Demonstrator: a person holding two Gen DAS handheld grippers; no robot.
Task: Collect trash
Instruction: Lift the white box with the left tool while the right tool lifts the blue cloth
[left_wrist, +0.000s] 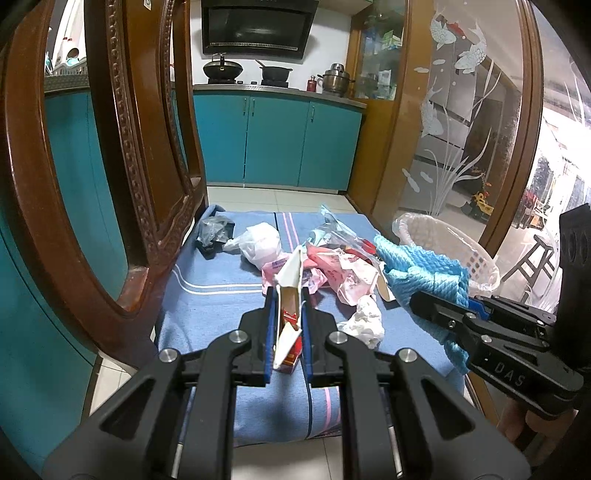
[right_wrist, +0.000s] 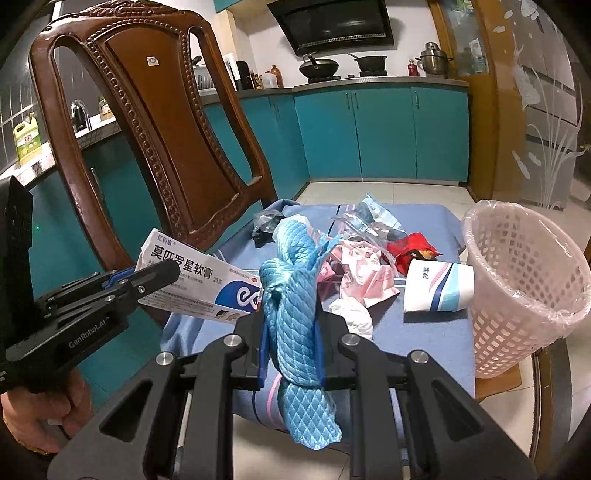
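Note:
In the left wrist view my left gripper (left_wrist: 288, 295) is shut on a flattened white ointment box (left_wrist: 291, 269) with red inside, held edge-up above the blue striped cloth (left_wrist: 207, 302). The right wrist view shows the same left gripper (right_wrist: 162, 273) at the left, with the box (right_wrist: 192, 273) printed side up. My right gripper (right_wrist: 291, 317) is shut on a bundle of blue foam netting (right_wrist: 291, 266), which hangs below the jaws. From the left wrist, the right gripper (left_wrist: 424, 308) and netting (left_wrist: 417, 269) are at the right. Loose trash lies ahead on the cloth.
A white lattice basket (right_wrist: 524, 280) with a plastic liner stands at the cloth's right edge. On the cloth lie a paper cup (right_wrist: 439, 288), pink wrappers (right_wrist: 362, 273), a red wrapper (right_wrist: 413, 247), a crumpled tissue (right_wrist: 351, 314) and a black bag (right_wrist: 266, 225). A carved wooden chair back (right_wrist: 166, 129) rises on the left.

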